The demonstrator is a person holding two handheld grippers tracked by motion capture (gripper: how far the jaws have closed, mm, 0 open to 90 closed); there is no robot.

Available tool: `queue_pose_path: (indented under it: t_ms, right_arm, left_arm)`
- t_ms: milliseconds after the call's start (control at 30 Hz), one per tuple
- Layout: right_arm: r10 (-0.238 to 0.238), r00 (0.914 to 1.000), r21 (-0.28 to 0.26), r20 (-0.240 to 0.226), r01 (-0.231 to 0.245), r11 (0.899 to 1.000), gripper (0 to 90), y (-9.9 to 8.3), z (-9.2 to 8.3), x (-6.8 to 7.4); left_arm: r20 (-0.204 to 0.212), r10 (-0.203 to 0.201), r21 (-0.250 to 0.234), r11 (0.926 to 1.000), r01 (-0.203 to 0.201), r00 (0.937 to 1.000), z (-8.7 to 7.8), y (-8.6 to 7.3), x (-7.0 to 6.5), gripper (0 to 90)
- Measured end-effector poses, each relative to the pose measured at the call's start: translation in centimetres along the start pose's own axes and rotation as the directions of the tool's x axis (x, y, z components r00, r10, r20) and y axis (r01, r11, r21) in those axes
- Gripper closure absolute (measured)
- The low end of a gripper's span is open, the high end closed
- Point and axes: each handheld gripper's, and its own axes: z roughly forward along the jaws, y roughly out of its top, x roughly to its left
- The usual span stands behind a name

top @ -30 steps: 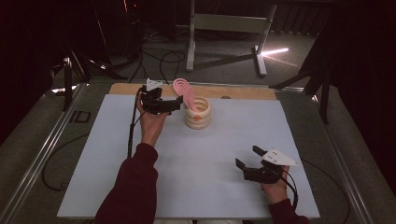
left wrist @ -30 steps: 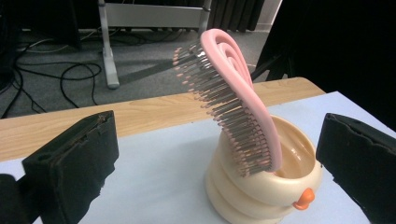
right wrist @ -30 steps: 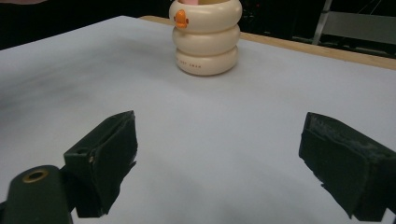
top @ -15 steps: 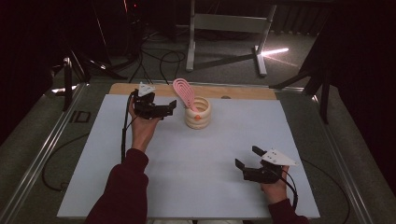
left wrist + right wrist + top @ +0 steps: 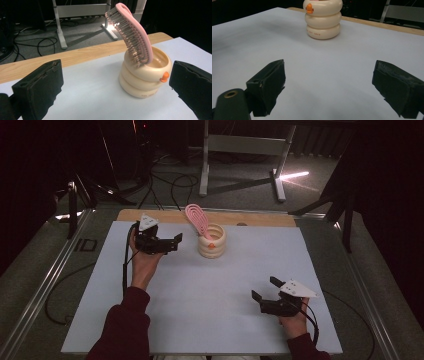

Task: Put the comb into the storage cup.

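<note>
Cream ringed cup (image 5: 211,241) stands upright near the far edge of the white table (image 5: 200,310), with a pink hairbrush (image 5: 197,218) leaning inside it, bristle head up. Left gripper (image 5: 172,241), jaws apart and empty, is just left of the cup, not touching. Right gripper (image 5: 263,292), jaws apart and empty, rests well apart at the near right.

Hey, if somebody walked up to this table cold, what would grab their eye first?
Most likely the pink hairbrush, standing tilted with its bristle head up out of a cream ringed cup near the table's far edge. Next, the cup's small orange knob on its side. The left hand-held gripper hangs open just beside the cup, apart from it, and the right hand-held gripper sits open at the near right of the white tabletop.
</note>
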Motion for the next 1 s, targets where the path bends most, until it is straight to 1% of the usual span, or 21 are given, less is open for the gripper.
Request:
queue_pose_path:
  t_ms: [167,233,400,567,767,867,1000]
  right_arm:
    - [-0.003,1.0000,-0.001,-0.001,0.003,1.000,11.6,0.0,0.1,0.1]
    - [-0.003,1.0000,0.000,-0.002,0.003,1.000,11.5,0.0,0.1,0.1]
    - [-0.004,1.0000,0.001,-0.002,0.004,1.000,11.5,0.0,0.1,0.2]
    - [-0.005,1.0000,0.004,-0.005,0.005,1.000,11.5,0.0,0.3,0.3]
    - [-0.006,0.9999,0.003,-0.009,0.006,1.000,11.5,0.0,0.4,0.5]
    - [-0.015,0.9999,0.004,-0.008,0.015,1.000,11.5,0.0,0.4,0.5]
    - [-0.012,0.9999,0.002,-0.008,0.012,1.000,11.5,0.0,0.4,0.5]
  left_arm:
    - [0.002,0.009,0.001,1.0000,-0.009,1.0000,-0.7,-0.5,0.2,0.0]
    - [0.011,0.012,-0.002,0.9999,-0.012,0.9999,-1.3,-0.9,0.4,0.0]
    - [0.001,0.039,-0.006,0.9992,-0.039,0.9992,-2.5,-1.8,0.4,0.0]
    - [-0.006,0.052,-0.021,0.9984,-0.052,0.9986,-3.8,-2.7,0.6,0.0]
    - [-0.004,0.035,-0.048,0.9982,-0.035,0.9994,-5.5,-4.1,0.8,0.0]
    - [-0.008,0.041,-0.050,0.9979,-0.042,0.9991,-6.2,-5.0,0.8,0.0]
    - [-0.016,0.051,-0.047,0.9976,-0.051,0.9986,-7.1,-6.1,1.0,0.0]
